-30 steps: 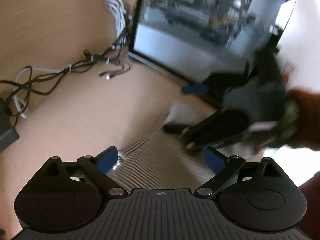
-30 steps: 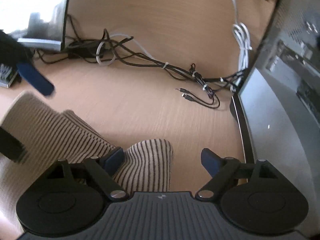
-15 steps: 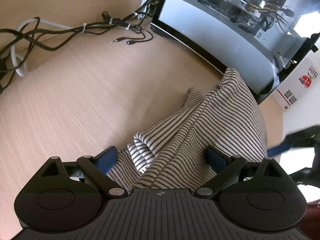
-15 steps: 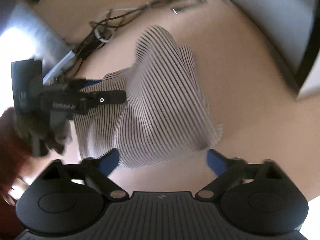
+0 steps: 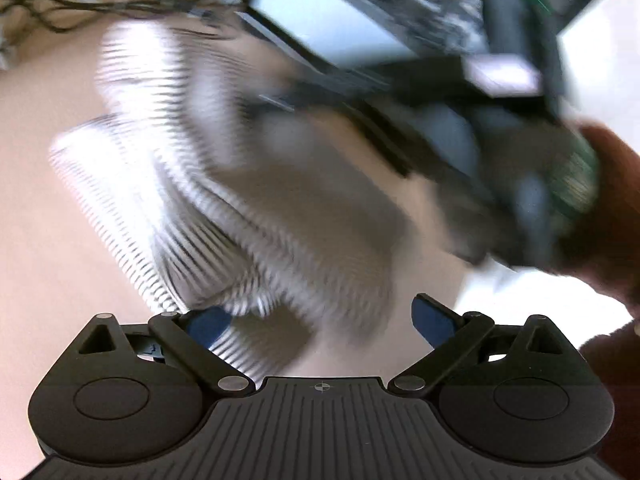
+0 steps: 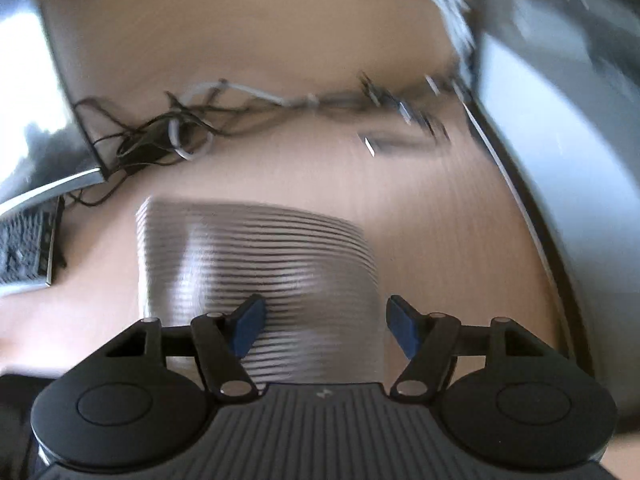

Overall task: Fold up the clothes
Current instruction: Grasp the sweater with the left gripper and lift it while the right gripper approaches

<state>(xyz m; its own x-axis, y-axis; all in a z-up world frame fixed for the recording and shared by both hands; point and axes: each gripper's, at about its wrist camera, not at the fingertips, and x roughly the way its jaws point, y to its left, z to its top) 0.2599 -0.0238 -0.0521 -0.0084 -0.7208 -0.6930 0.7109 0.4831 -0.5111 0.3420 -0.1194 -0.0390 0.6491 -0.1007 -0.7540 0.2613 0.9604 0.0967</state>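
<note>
**Striped garment bunched on desk, both grippers spread wide**

While both views are badly motion-blurred, the main layout reads ok. Around the work area: a tangle of black and white cables point(image 6: 176, 136) lies at the back of the wooden desk point(image 6: 256, 36), w/ loose plug ends near the open computer case point(image 6: 568, 152) that runs along the right side. A second metal case point(image 6: 40, 128) stands at the left edge, and a dark vented box point(image 6: 28, 248) sits just below it. In the left wrist view the same cables point(image 5: 100, 8) trail along the top, and the computer case point(image 5: 360, 20) fills the upper right.

The striped garment point(image 6: 256, 264) lies on the desk, approx centre, clear of cables and cases. In the right wrist view it looks like a flat folded block; its near edge runs under the right gripper point(image 6: 325, 326), whose jaws are spread apart w/ nothing between them but cloth lying below. The left finger overlaps the fabric; the right finger is over bare desk just beside the cloth's edge.

In the left wrist view the garment point(image 5: 224, 184) looks bunched and ridged. The left gripper point(image 5: 320, 322) is spread wide too, gripping nothing; cloth reaches its left finger. The right gripper point(image 5: 460, 152), blurred, hangs over the garment's far right side.
</note>
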